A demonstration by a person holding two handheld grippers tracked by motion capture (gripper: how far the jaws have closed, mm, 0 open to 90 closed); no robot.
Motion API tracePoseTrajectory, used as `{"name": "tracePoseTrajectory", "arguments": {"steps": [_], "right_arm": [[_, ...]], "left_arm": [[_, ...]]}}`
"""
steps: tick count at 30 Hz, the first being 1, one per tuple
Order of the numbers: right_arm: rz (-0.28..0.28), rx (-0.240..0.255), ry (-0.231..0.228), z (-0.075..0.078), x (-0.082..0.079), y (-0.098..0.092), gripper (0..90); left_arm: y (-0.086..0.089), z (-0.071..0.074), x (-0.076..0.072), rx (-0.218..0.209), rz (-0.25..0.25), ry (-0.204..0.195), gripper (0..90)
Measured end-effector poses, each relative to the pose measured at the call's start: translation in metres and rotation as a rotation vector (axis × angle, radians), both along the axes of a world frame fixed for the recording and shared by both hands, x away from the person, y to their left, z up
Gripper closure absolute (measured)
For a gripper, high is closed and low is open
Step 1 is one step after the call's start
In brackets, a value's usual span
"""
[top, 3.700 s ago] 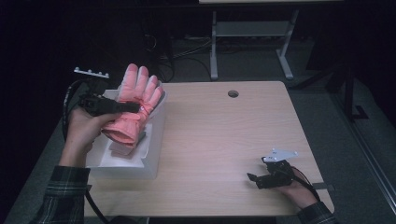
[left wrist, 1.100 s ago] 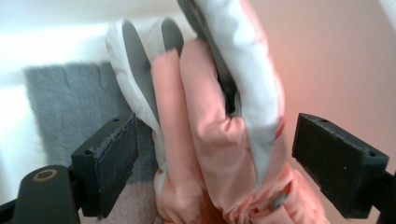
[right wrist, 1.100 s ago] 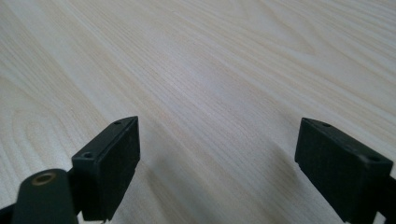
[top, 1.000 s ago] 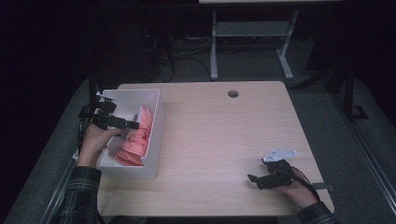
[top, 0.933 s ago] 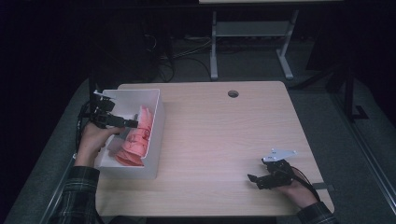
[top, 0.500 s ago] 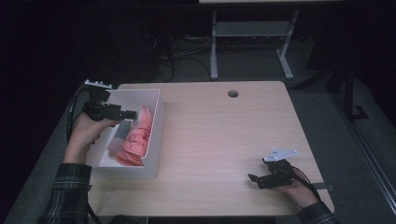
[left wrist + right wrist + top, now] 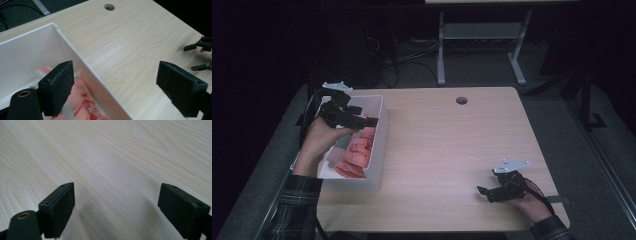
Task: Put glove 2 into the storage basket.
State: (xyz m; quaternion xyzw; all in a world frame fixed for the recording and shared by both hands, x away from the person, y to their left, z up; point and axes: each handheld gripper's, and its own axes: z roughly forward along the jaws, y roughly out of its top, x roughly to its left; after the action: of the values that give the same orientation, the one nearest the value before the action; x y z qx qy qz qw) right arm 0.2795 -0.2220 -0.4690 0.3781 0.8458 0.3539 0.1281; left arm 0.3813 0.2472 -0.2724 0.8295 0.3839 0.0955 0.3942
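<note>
Left gripper: jaws now spread, empty — lifted off the glove.
Pink glove: released, lying inside the white bin.
Right gripper: unmoved on the table — jaws apart.

Pink glove, crumpled, lying inside white bin

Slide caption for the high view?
Open left gripper above pink rubber glove in white plastic bin; right gripper rests apart.

table: pale matt wood | bin: smooth white plastic | glove: pink rubber
</note>
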Motion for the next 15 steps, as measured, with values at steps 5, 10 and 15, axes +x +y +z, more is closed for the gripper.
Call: {"name": "tracePoseTrajectory", "arguments": {"steps": [5,10,15], "right_arm": [[-0.006,0.005,-0.003,0.0,-0.001,0.001,13.8],[-0.01,0.006,0.002,0.0,-0.001,0.001,13.8],[-0.009,0.006,-0.001,0.001,-0.002,0.001,13.8]], "left_arm": [[-0.019,-0.002,-0.003,0.001,-0.042,-0.006,14.3],[-0.037,-0.006,-0.007,-0.005,-0.073,-0.008,14.3],[-0.054,-0.01,-0.011,-0.018,-0.098,-0.013,14.5]]}}
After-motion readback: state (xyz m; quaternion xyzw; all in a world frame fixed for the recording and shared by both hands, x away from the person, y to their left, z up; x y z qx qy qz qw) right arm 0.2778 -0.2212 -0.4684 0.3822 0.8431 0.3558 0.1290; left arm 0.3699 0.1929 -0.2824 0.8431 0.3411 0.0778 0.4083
